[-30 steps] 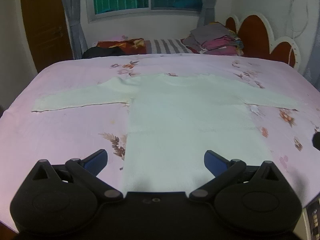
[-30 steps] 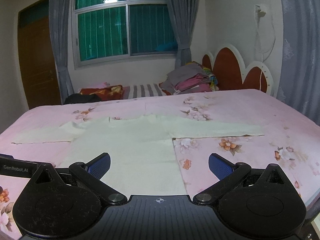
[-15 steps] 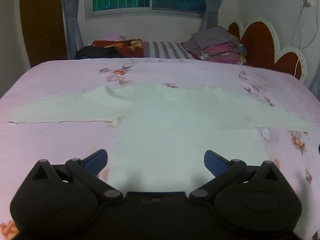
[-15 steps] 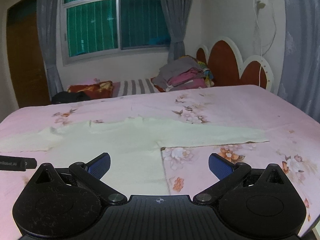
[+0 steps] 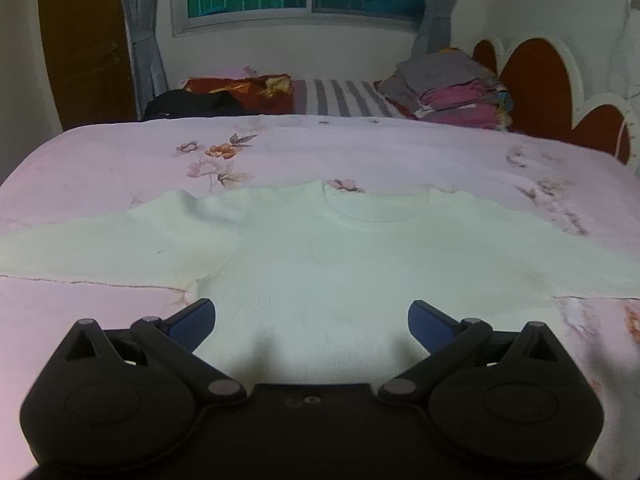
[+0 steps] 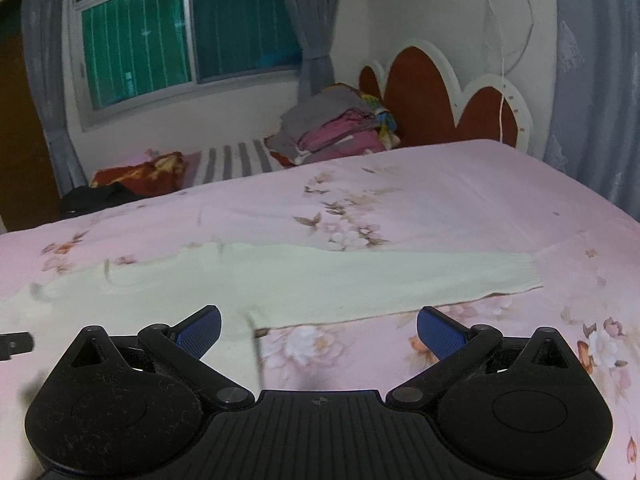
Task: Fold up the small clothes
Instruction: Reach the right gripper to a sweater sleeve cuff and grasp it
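Note:
A small pale cream long-sleeved sweater [image 5: 340, 264] lies flat on the pink floral bedsheet [image 5: 120, 160], sleeves spread to both sides, neckline facing away. My left gripper [image 5: 311, 318] is open and empty, low over the sweater's body. My right gripper [image 6: 319, 326] is open and empty, low over the right armpit, where the sleeve [image 6: 400, 280] meets the body. The sleeve runs right to its ribbed cuff [image 6: 528, 274]. The tip of the left gripper shows at the left edge of the right wrist view [image 6: 16, 346].
A pile of folded clothes [image 5: 452, 88] and a striped pillow [image 5: 344, 96] lie at the far end of the bed. A dark garment [image 5: 192, 106] lies at the far left. A red scalloped headboard [image 5: 560, 92] stands at the right.
Both grippers have moved forward and lower over the sweater, from its hem towards the chest and sleeves. Both stay open.

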Tool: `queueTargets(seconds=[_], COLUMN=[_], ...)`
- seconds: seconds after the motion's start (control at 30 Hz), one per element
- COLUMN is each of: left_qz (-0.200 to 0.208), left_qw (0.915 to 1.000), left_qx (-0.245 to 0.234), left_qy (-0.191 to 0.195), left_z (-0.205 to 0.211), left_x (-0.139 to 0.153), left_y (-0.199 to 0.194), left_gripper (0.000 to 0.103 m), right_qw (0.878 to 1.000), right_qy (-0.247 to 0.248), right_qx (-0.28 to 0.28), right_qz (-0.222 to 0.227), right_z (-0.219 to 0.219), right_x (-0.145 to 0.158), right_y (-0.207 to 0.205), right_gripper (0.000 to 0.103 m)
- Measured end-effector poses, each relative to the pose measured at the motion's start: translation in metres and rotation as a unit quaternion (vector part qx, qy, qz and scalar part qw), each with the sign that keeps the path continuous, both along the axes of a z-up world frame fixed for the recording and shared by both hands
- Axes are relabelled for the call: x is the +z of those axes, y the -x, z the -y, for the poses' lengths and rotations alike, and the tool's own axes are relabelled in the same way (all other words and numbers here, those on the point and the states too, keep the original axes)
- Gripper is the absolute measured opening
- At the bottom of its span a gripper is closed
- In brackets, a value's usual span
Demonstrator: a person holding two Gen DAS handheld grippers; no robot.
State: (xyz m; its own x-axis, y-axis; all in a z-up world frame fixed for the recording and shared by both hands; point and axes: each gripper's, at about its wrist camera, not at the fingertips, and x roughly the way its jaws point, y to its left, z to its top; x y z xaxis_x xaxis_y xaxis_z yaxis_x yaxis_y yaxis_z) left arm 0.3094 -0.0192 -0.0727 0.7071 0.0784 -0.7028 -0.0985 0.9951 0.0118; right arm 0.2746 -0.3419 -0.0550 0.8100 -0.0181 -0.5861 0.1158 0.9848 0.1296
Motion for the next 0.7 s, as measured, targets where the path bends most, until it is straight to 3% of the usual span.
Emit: queueTargets(seconds=[0.2, 0.43, 0.47, 0.53, 0.7], left_qz=[-0.013, -0.025, -0.026, -0.028, -0.034], left_qw=[0.9995, 0.9992, 0.9991, 0.9988, 0.998], left_qx=[0.003, 0.01, 0.012, 0.013, 0.011], left_qy=[-0.028, -0.029, -0.031, -0.037, -0.052], left_z=[0.015, 0.026, 0.027, 0.029, 0.032], left_x=[-0.014, -0.021, -0.022, -0.024, -0.03], left_y=[-0.028, -0.05, -0.052, -0.056, -0.065], left_gripper=[0.102, 0.101, 0.101, 0.1, 0.097], right_qw=[0.999, 0.998, 0.997, 0.995, 0.985], right_qy=[-0.016, -0.002, -0.001, -0.006, -0.021], right_qx=[-0.027, -0.064, -0.072, -0.092, -0.156], right_qz=[-0.015, -0.027, -0.031, -0.043, -0.076], right_z=[0.035, 0.077, 0.083, 0.103, 0.154], right_x=[-0.022, -0.047, -0.051, -0.061, -0.089], right_y=[-0.032, -0.065, -0.069, -0.076, -0.086], right_gripper=[0.102, 0.101, 0.088, 0.074, 0.074])
